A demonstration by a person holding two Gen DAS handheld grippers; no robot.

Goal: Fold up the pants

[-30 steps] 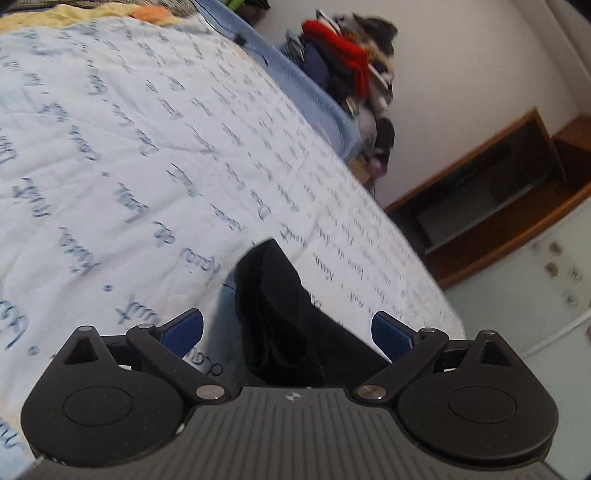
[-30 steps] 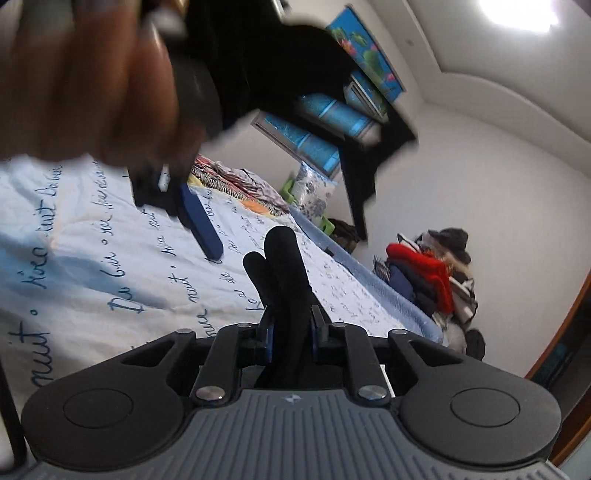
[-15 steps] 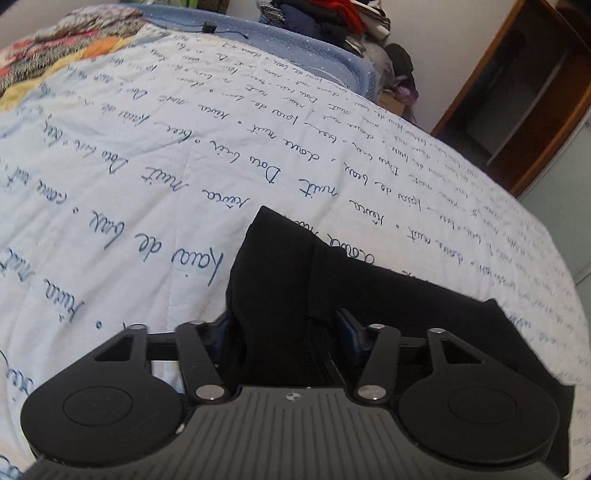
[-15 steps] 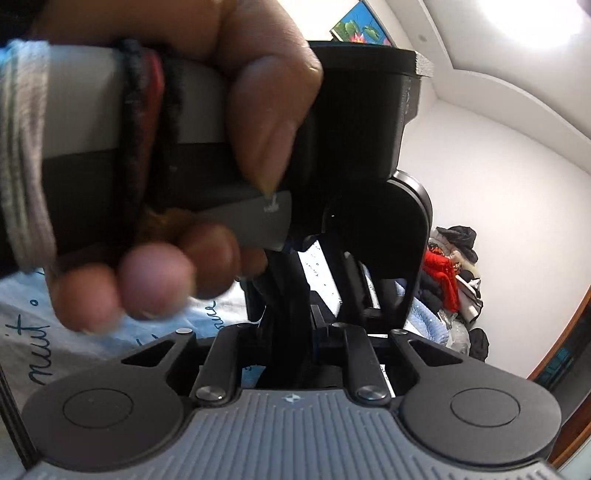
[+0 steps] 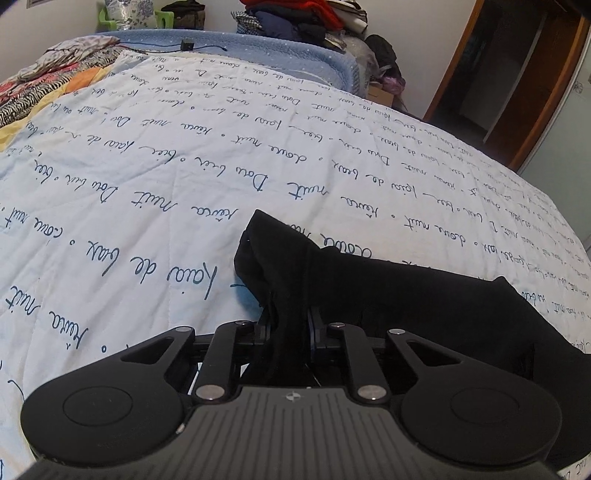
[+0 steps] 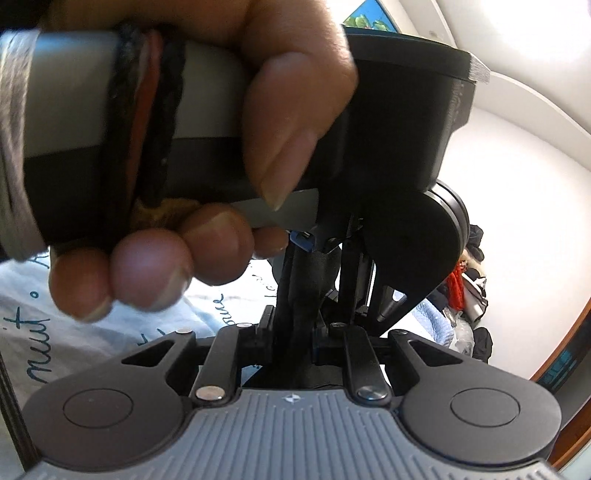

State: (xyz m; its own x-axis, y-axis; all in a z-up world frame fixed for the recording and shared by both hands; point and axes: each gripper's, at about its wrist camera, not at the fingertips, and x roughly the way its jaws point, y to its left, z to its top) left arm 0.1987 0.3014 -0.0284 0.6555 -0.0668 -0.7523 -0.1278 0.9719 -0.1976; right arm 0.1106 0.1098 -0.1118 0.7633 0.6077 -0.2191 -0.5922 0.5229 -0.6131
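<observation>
The black pants lie on a white quilt with blue handwriting, trailing off to the lower right in the left wrist view. My left gripper is shut on a bunched corner of them that sticks up past the jaws. My right gripper is shut on another black fold of the pants. Close in front of it, a person's hand grips the left tool's handle and hides most of the bed.
A heap of clothes sits beyond the bed's far blue edge. Dark wooden shelving stands at the right. A patterned, colourful blanket lies at the far left of the bed.
My left gripper swung over and closed from wide open onto the pants' corner. The hand with the left tool came close in front of the right camera. The right grip is unchanged.
</observation>
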